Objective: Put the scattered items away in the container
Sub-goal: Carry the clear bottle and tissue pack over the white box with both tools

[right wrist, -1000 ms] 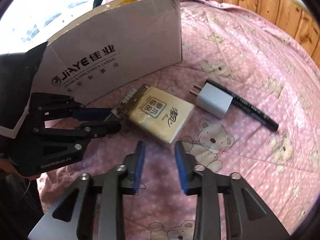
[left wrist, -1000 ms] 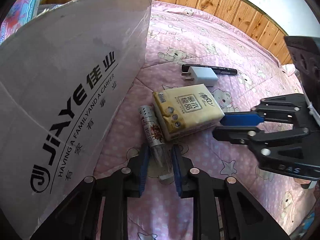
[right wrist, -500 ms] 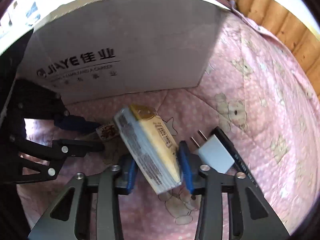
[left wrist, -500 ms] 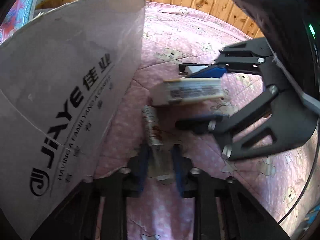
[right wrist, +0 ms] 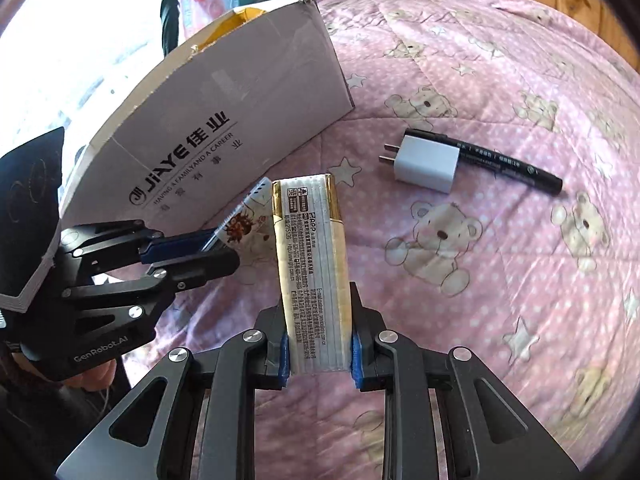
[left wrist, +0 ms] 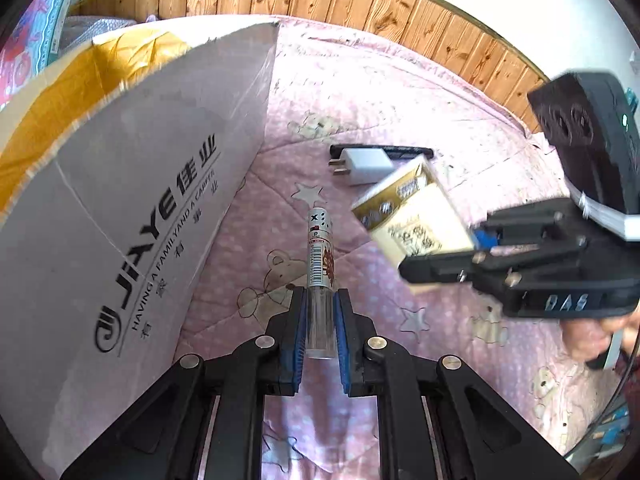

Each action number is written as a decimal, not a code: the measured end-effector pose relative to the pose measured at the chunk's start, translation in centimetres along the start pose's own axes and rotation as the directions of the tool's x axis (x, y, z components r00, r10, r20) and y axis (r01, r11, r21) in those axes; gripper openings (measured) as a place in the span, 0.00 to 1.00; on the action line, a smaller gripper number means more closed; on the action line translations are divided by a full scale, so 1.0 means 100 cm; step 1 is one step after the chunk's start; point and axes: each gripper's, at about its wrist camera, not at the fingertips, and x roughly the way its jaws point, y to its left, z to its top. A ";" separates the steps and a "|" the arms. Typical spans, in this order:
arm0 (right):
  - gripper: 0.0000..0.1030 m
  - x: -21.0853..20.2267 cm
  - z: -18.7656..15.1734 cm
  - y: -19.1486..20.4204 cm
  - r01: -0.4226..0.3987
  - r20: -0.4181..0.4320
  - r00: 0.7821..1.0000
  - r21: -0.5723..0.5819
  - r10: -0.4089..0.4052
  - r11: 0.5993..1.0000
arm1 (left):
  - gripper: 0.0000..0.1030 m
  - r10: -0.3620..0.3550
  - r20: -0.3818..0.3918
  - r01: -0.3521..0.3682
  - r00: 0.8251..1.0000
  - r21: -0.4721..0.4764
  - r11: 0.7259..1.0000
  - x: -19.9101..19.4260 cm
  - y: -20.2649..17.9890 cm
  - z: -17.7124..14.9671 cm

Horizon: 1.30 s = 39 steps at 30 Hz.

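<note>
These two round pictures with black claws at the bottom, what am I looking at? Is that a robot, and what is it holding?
No robot: a person holds a two-finger gripper in each hand, each with a fisheye camera looking along its fingers. One picture is from the left gripper, shut on a small tube. The other is from the right gripper, shut on a tissue pack. Each camera also sees the other gripper. Both items are lifted over a pink bedspread with bears. A white charger and a black pen lie on it, touching. The cardboard box beside them is the container.
</note>
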 end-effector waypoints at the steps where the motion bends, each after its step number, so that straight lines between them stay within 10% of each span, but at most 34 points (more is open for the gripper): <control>1: 0.23 -0.004 -0.004 0.004 0.001 0.020 1.000 0.018 -0.001 1.000 | 0.14 0.002 0.005 -0.002 1.000 0.003 1.000 -0.002 -0.002 0.002; 17: 0.23 -0.087 -0.065 0.099 -0.019 0.309 0.949 0.266 -0.067 0.964 | 0.14 -0.010 0.128 0.001 0.992 0.068 0.998 -0.103 -0.031 -0.014; 39: 0.23 -0.131 -0.075 0.207 0.033 0.414 0.900 0.245 -0.135 0.969 | 0.14 -0.072 0.285 0.066 0.956 0.032 0.997 -0.212 0.007 -0.034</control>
